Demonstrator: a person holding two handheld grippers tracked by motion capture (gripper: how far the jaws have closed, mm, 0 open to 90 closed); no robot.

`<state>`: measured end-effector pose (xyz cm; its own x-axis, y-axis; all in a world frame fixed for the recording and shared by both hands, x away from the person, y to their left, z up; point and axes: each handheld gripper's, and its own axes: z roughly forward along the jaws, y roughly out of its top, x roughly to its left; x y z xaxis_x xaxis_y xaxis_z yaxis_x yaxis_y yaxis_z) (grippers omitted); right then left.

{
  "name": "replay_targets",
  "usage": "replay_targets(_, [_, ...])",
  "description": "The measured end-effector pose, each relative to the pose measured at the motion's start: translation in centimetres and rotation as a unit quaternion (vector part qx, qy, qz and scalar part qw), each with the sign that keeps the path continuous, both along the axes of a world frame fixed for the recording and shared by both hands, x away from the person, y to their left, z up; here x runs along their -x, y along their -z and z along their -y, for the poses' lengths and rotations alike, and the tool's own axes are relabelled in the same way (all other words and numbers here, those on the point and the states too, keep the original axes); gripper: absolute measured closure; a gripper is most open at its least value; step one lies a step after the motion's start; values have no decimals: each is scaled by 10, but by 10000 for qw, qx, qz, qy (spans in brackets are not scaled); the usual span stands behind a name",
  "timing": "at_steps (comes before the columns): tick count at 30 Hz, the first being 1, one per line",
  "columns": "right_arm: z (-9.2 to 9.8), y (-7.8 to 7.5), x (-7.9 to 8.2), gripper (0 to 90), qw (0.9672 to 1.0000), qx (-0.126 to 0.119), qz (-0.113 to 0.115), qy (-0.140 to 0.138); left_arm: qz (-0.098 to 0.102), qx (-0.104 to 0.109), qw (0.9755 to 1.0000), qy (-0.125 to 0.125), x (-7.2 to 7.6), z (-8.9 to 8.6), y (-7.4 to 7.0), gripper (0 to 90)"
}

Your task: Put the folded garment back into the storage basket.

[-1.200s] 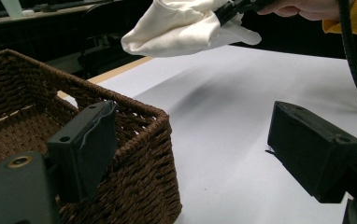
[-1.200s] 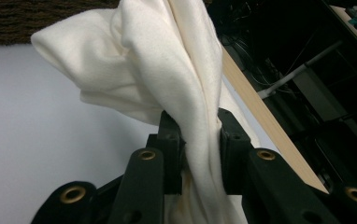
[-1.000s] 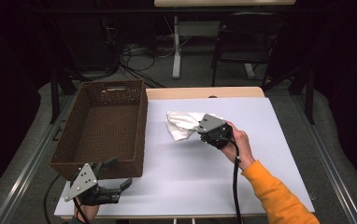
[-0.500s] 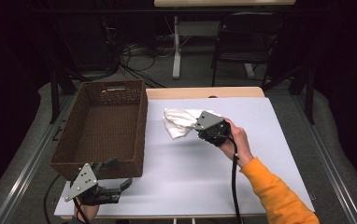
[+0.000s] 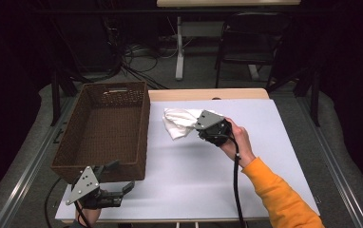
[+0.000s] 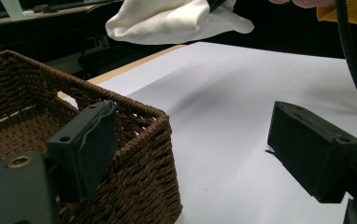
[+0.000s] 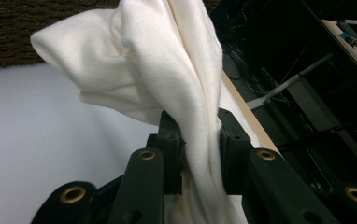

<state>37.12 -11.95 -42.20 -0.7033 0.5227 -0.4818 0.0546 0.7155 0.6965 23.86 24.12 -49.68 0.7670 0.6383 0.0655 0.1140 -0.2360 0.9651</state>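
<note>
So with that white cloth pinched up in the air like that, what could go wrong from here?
The right gripper pinches only a bunched fold of the white cloth, so it might slip free short of the wicker basket. The hanging loose end could also catch on the basket's rim. The left gripper sits open at the basket's near corner and could nudge it.

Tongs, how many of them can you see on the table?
2. The left tongs rest open at the table's near edge, by the wicker basket. The right tongs, mid-table, are shut on the white cloth.
</note>
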Motion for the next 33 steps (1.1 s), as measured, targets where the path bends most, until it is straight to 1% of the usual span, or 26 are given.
replay_targets(7, [-5, -3, -1, 750, 10000, 30, 64, -50, 10, -18, 10000, -3, 0, 0, 0, 158])
replay_targets(12, [-7, -4, -1, 750, 10000, 28, 56, -46, 7, -17, 10000, -7, 0, 0, 0, 158])
replay_targets(17, [-11, -7, -2, 750, 9999, 42, 99, -108, 8, -7, 10000, -7, 0, 0, 0, 158])
replay_targets(21, [-14, -8, -3, 750, 9998, 11, 122, -133, 12, -9, 10000, -11, 0, 0, 0, 158])
replay_targets(31, [-24, -12, -4, 750, 9996, 96, 150, -221, 19, 5, 10000, -5, 0, 0, 0, 158])
replay_targets(32, [-25, -12, -4, 750, 9996, 70, 141, -214, 27, 8, 10000, -4, 1, 0, -1, 158])
replay_targets(33, [-26, -12, -4, 750, 9995, 105, 161, -238, 33, 6, 10000, -3, 1, 0, -1, 158])
